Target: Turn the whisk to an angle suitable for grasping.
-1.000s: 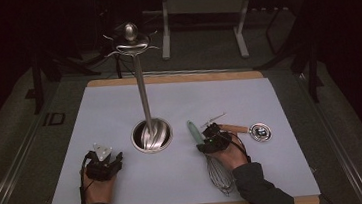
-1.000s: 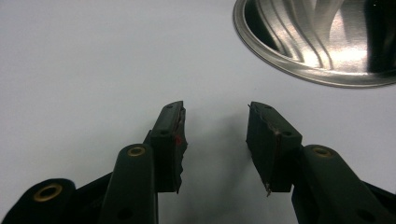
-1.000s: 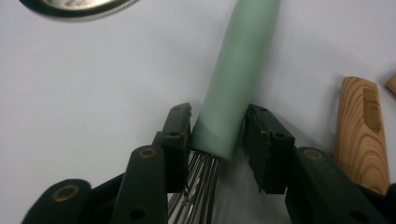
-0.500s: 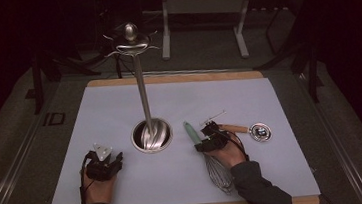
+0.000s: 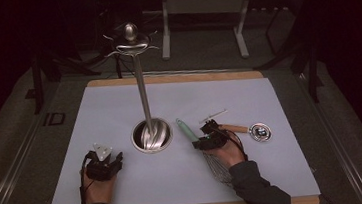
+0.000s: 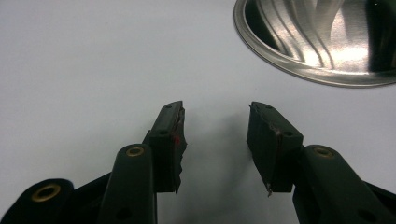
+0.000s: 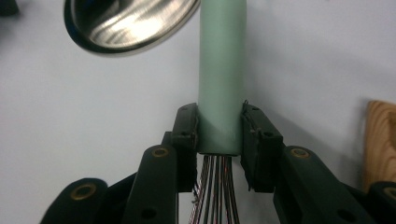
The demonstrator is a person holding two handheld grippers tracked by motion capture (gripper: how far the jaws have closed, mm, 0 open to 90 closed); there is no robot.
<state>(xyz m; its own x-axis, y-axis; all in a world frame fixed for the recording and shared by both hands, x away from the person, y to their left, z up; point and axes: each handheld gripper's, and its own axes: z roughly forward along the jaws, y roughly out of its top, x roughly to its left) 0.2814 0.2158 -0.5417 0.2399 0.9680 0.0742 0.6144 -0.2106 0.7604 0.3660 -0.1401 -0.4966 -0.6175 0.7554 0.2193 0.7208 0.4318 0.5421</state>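
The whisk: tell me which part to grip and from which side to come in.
Grip the whisk by its green handle, right above where the wires enter. It lies flat on the table, so come in along it from the wire end with a finger on each side, as the right gripper does; its jaws have just been closing on the handle.

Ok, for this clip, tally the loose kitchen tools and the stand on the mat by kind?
Green-handled wire whisk: 1
Tall silver metal utensil stand with round base: 1
Wooden-handled round metal strainer: 1
Thin pale stick-like tool, too small to identify: 1
Total: 4
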